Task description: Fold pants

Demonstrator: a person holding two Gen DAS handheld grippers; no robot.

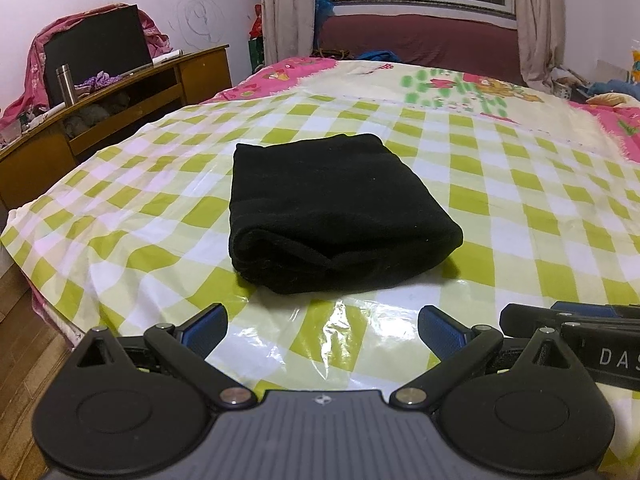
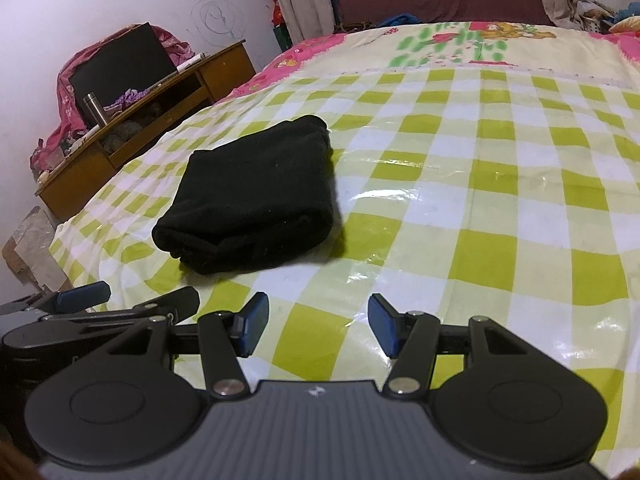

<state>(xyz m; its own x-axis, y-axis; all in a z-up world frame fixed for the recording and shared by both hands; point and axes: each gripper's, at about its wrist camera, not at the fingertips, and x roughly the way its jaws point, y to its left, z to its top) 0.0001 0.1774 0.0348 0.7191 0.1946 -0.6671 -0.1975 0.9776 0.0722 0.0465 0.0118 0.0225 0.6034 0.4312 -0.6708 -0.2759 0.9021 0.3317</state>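
Note:
The black pants (image 1: 336, 212) lie folded into a compact thick bundle on the green-and-white checked plastic sheet (image 1: 520, 208) over the bed. In the right wrist view the pants (image 2: 256, 196) sit ahead and to the left. My left gripper (image 1: 322, 330) is open and empty, held just short of the bundle's near edge. My right gripper (image 2: 318, 326) is open and empty, to the right of the bundle and nearer than it. The right gripper shows at the right edge of the left wrist view (image 1: 576, 320); the left gripper shows at the left of the right wrist view (image 2: 92, 304).
A wooden desk (image 1: 120, 92) with a steel flask (image 1: 66, 84) and a dark screen stands left of the bed. A dark red sofa (image 1: 420, 36), curtains and a window are behind. The sheet's left edge (image 1: 24, 220) drops to a wooden floor.

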